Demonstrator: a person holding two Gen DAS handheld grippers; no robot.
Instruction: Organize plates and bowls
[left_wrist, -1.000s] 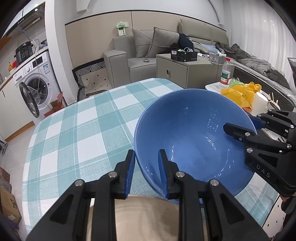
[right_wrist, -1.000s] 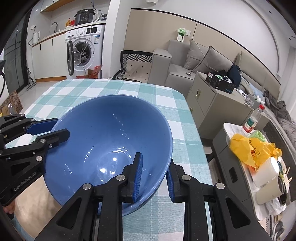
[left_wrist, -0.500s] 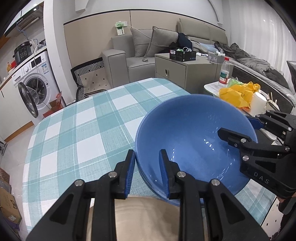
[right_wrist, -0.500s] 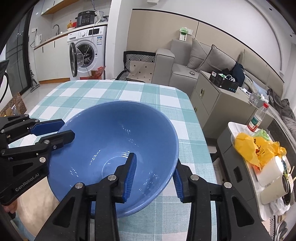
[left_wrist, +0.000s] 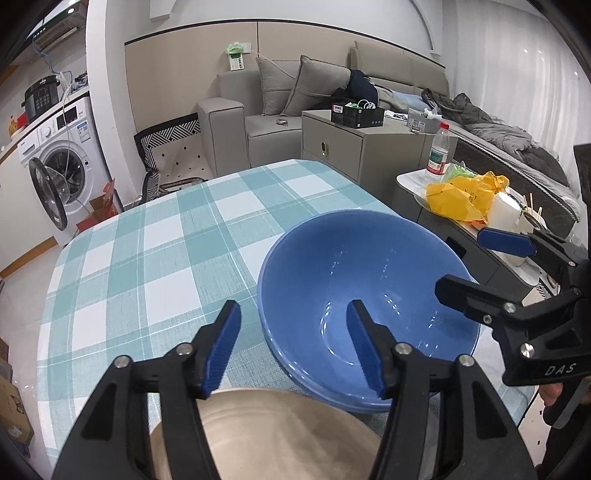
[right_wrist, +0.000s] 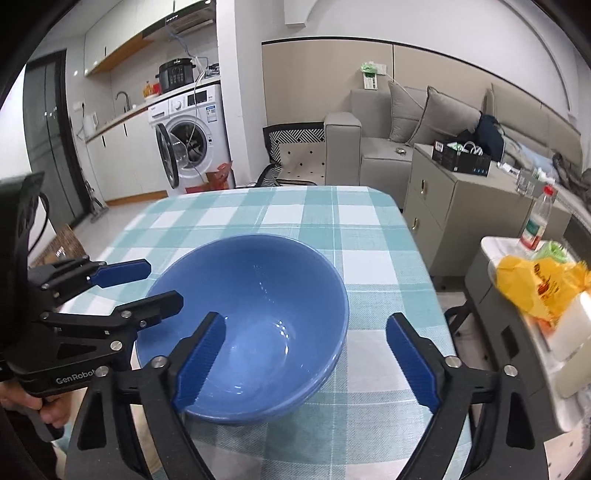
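A blue bowl sits nested in a second blue bowl on the checked tablecloth. My left gripper straddles the top bowl's near-left rim; its jaws are opening and the pads are off the rim. My right gripper straddles the opposite rim with its jaws opening wide, clear of the bowl. A beige plate lies just under the left gripper, partly hidden by its fingers.
Beyond the table's right edge stands a low side table with a yellow bag, a cup and a water bottle. Behind are a grey cabinet, a sofa and a washing machine. A hand holds the left gripper.
Both grippers were shut on the blue bowl's rim and have let go. The bowl went from tilted in the air to level in the lower bowl. The right gripper drew back slightly.
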